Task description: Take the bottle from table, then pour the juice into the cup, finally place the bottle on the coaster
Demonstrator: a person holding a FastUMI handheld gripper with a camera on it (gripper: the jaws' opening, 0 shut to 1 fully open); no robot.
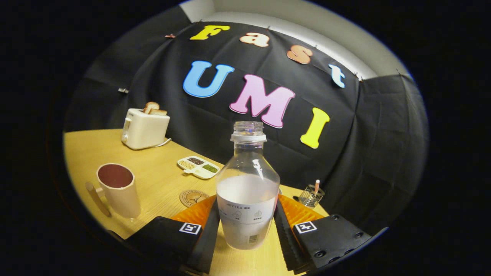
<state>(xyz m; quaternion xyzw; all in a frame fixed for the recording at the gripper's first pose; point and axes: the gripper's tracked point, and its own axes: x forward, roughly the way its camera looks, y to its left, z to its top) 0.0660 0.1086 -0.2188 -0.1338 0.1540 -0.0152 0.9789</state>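
The gripper view rode low over the bench (pixel 161 184), tilted, facing along the fingers (pixel 207 234) toward the booth's cloth wall, very near the bottle (pixel 247 191) between them.

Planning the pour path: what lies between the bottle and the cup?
Bare tabletop separates bottle from cup in the gripper view; the coaster sits slightly behind.
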